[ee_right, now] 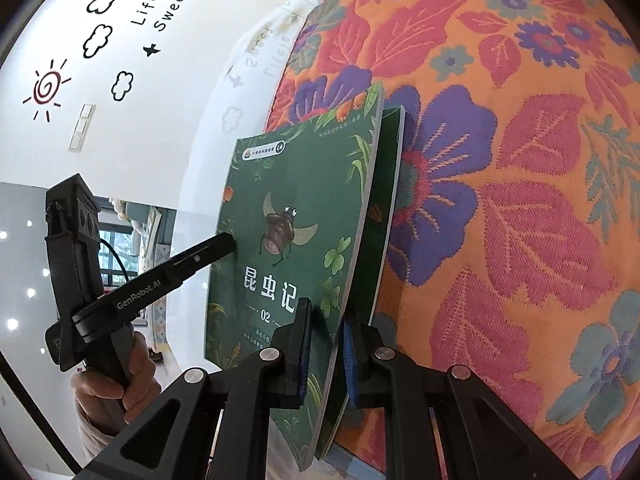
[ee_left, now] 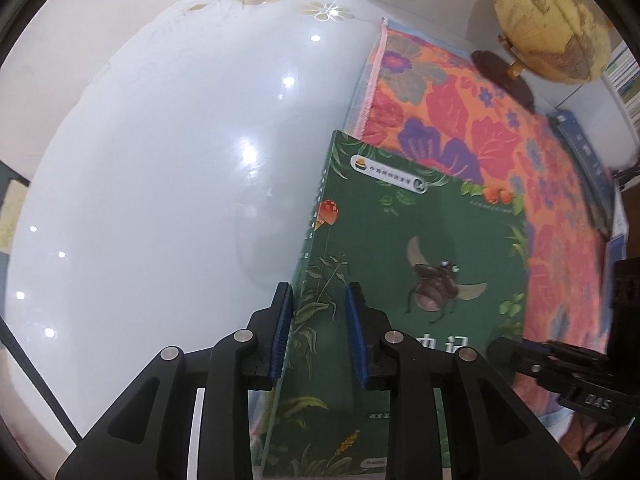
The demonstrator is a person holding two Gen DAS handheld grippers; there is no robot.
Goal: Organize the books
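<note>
A green book (ee_left: 400, 260) with a beetle on its cover hangs over the edge of a flowered cloth (ee_left: 460, 120). My left gripper (ee_left: 318, 296) straddles its spine edge; the blue pads stand a little wider than the spine, so it is open. In the right wrist view that gripper (ee_right: 230, 240) touches the left edge of the book (ee_right: 288, 208). My right gripper (ee_right: 326, 316) is shut on the book's lower right corner. A second green book (ee_right: 388, 184) lies directly behind the first and also runs between those pads. The right gripper (ee_left: 500, 350) shows at the book's right edge.
A glossy white table (ee_left: 160, 160) lies left of the flowered cloth (ee_right: 520, 200). A yellow globe (ee_left: 548, 20) on a dark stand sits at the cloth's far end, with blue books (ee_left: 580, 152) along the right edge. A hand (ee_right: 120, 384) holds the left gripper's handle before a decal wall (ee_right: 120, 60).
</note>
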